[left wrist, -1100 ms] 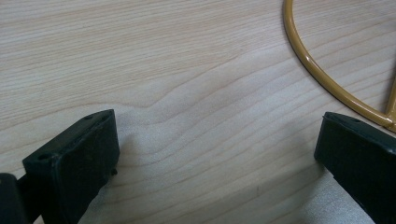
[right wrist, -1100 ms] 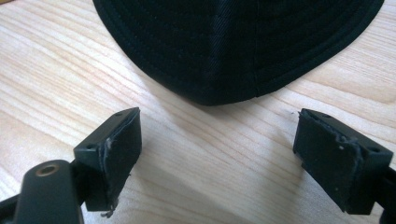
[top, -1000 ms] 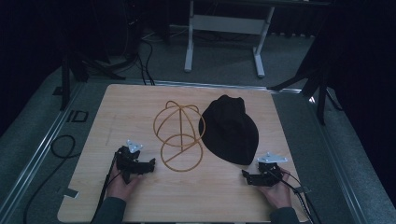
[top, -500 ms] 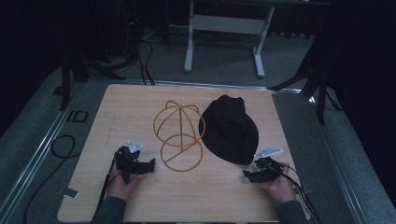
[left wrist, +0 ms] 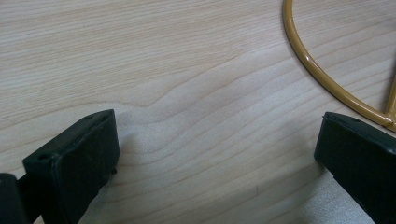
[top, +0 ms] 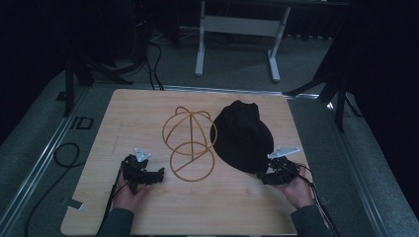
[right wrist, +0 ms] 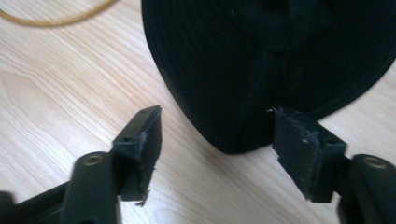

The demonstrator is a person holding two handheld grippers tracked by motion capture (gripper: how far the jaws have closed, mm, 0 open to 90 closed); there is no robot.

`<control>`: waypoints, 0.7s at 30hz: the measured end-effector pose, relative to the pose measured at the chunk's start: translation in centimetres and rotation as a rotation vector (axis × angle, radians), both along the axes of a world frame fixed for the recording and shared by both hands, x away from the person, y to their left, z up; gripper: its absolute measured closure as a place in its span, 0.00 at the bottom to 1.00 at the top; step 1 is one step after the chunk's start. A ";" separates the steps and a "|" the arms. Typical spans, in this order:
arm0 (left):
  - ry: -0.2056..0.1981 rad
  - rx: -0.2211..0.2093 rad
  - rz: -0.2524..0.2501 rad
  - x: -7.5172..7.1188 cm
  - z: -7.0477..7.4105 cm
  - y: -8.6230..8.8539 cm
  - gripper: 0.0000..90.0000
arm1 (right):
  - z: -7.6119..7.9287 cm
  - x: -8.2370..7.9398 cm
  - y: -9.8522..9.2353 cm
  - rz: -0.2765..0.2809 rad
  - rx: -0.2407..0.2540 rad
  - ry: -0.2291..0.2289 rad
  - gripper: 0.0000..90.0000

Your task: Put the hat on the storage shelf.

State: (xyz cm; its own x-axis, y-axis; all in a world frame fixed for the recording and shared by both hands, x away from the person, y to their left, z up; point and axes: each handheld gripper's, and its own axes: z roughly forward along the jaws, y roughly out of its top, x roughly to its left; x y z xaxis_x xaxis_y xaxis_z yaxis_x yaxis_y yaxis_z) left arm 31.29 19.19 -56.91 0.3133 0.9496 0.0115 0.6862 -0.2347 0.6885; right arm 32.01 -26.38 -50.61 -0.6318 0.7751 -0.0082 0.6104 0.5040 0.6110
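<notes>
A black brimmed hat lies flat on the right half of the wooden table. Left of it stands a gold wire hat frame, its ring base flat on the wood. My right gripper hovers at the hat's near brim. In the right gripper view its jaws have just been closing and straddle the brim edge of the hat without pressing on it. My left gripper rests low by the frame's ring, jaws wide open over bare wood.
A strip of gold wire crosses the top left of the right gripper view. Cables lie on the grey floor left of the table. A white metal stand is beyond the far edge. Bare wood lies between the two hands.
The right gripper has risen and moved slightly left toward the hat's near brim. The left gripper, hat and wire frame have stayed put.
</notes>
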 end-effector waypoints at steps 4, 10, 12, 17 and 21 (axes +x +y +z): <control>0.001 0.001 -0.001 0.0 0.0 0.0 0.00 | 0.6 0.3 0.5 0.004 0.012 0.001 0.42; 0.001 0.001 -0.001 0.0 0.0 0.0 0.00 | 1.6 1.0 1.2 0.004 -0.001 -0.010 0.44; 0.001 0.001 -0.002 0.0 0.0 0.0 0.00 | 1.9 1.4 1.4 0.001 0.003 -0.010 0.43; 0.000 -0.002 0.001 0.0 0.0 0.0 0.00 | 2.1 2.4 1.4 -0.038 -0.004 -0.008 0.41; 0.000 -0.002 0.001 0.0 0.0 0.0 0.00 | 2.2 2.9 1.4 -0.063 -0.016 -0.010 0.38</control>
